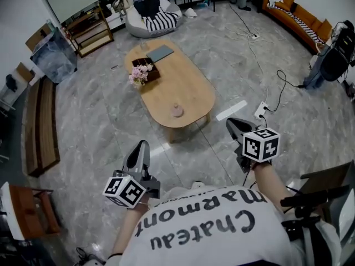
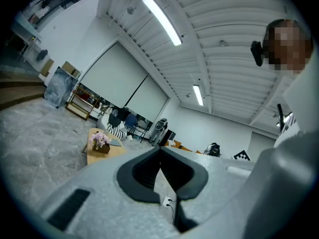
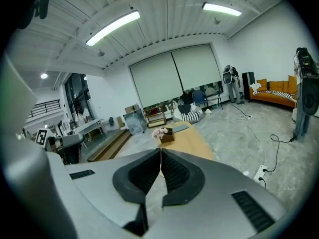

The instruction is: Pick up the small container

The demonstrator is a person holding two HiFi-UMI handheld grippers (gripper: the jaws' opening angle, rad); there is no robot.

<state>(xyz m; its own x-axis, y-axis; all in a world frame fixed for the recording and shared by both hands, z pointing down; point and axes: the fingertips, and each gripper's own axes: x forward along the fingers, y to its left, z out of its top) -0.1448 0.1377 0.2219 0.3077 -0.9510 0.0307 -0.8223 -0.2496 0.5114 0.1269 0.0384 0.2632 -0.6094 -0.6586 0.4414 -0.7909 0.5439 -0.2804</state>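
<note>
Left gripper [image 2: 160, 152]: jaws fully closed, the pad tips meeting along one line, nothing between them. Right gripper [image 3: 160, 152]: jaws closed tip to tip in the same way, also empty. Neither gripper touches any object.

In the head view both grippers are held in front of the person's torso, above the grey marble floor [image 1: 100, 121]. Each carries its marker cube at the end nearest the body: left cube [image 1: 125, 191], right cube [image 1: 260, 144]. Both grippers point toward the oval wooden table [image 1: 191, 93] and stop short of its near end.

Small container [image 1: 177, 111]: pale pink, upright on the table top, close to the end nearest the person. It stands alone, well apart from both grippers.

Other items on the table:
- a dark box of pink flowers [image 1: 143, 72], farther along the top
- a flat grey item [image 1: 161, 52], beyond the box, at the far end

Surroundings:
- a white power strip [image 1: 260, 111] with a black cable, on the floor just beyond the right gripper
- a white strip [image 1: 232, 110] on the floor, to the right of the table
- a long wooden bench [image 1: 41, 123] at the left
- a beanbag with a striped cushion [image 1: 155, 18] beyond the table
- an orange sofa [image 1: 297, 15] at the upper right
</note>
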